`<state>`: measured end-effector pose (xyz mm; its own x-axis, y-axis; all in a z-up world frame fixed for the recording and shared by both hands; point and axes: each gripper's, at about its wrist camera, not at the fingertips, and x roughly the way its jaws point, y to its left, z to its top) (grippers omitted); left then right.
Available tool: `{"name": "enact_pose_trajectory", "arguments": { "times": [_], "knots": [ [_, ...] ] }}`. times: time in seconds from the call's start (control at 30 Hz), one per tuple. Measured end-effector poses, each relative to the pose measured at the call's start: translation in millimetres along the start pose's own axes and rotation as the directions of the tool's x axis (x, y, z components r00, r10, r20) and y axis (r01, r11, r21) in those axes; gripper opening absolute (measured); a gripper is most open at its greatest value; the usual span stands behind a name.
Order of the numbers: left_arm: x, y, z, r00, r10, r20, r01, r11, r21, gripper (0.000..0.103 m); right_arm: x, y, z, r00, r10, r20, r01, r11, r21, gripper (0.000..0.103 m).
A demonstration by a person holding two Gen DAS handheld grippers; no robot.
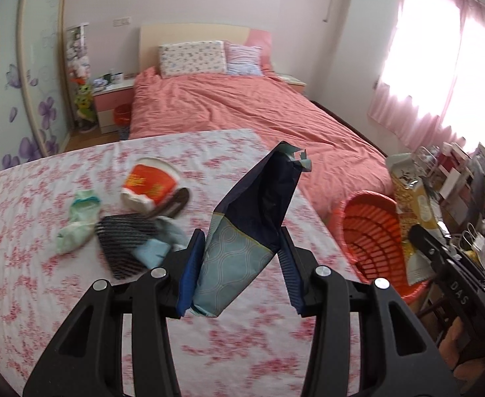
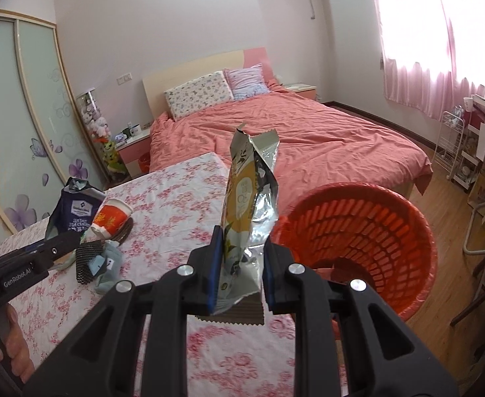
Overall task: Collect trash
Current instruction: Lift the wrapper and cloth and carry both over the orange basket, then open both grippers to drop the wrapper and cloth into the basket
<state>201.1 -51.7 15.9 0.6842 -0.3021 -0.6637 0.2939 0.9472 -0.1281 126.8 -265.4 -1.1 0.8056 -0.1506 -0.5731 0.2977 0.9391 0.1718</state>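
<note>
At lower centre of each wrist view: two grippers, each grasping one wrapper.
Left gripper [image 1: 242,258] clamps navy-teal bag [image 1: 249,231], long axis tilted up-right; right gripper [image 2: 240,264] clamps yellow-silver packet [image 2: 249,211], upright, torn mouth uppermost, beside orange basket [image 2: 417,231] at right; paper cup [image 1: 149,185] on its side on table [image 1: 60,297].

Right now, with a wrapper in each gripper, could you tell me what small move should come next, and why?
Probably carry the right gripper rightward over the orange slatted plastic basket and release: it grips the yellow and silver foil snack bag just left of the basket's rim, closer than the left gripper with its dark blue bag.
</note>
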Motion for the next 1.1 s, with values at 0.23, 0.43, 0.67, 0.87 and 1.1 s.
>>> {"name": "enact_pose_trajectory", "arguments": {
  "times": [0.23, 0.43, 0.67, 0.87, 1.1],
  "knots": [
    [9, -31, -1, 0.999, -0.049, -0.014, 0.050, 0.998, 0.037, 0.045, -7, -30, -3, 0.999, -0.031, 0.007, 0.031, 0.999, 0.033, 0.022],
    [23, -60, -2, 0.993, -0.109, -0.037, 0.111, 0.993, 0.049, 0.045, -11, -58, -3, 0.998, -0.058, 0.012, 0.057, 0.996, 0.069, 0.022],
    [47, -106, -1, 0.980, -0.183, -0.077, 0.190, 0.978, 0.082, 0.045, -7, -101, -4, 0.995, -0.098, 0.011, 0.096, 0.986, 0.133, 0.022],
    [71, -140, -2, 0.963, -0.240, -0.126, 0.253, 0.962, 0.099, 0.046, 4, -131, -2, 0.993, -0.121, 0.005, 0.119, 0.980, 0.158, 0.022],
    [100, -176, -7, 0.944, -0.274, -0.183, 0.295, 0.950, 0.101, 0.046, 27, -163, -1, 0.991, -0.137, -0.013, 0.137, 0.974, 0.180, 0.025]
  ]
}}
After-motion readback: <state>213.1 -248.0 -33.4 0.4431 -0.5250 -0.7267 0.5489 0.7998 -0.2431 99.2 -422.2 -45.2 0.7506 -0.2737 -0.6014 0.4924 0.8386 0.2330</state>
